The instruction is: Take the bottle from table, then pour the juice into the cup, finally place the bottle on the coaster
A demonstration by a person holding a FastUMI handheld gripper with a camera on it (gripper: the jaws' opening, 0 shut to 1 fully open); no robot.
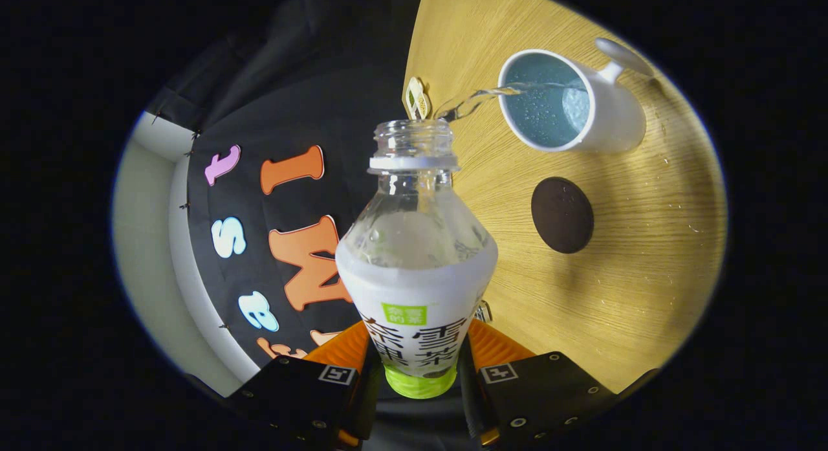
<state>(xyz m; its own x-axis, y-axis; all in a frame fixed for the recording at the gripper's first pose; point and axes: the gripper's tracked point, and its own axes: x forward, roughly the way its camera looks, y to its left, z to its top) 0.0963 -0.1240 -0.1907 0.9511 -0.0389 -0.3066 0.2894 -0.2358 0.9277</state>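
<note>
My gripper [419,357] is shut on a clear plastic bottle [417,263] with a white label and a green base; both orange fingers [339,351] press on its lower body. The bottle is uncapped and tipped over, its mouth toward the white cup [614,124]. A thin clear stream [475,100] runs from the mouth into the cup, whose pale blue inside holds liquid. The round dark brown coaster [562,215] lies on the wooden table [647,276] beside the cup, beyond the bottle's shoulder.
A small green and white tag [417,98] sits at the table's edge just past the bottle's mouth. Drops of liquid dot the wood around the coaster. The booth's black wall stands along the table's far side.
</note>
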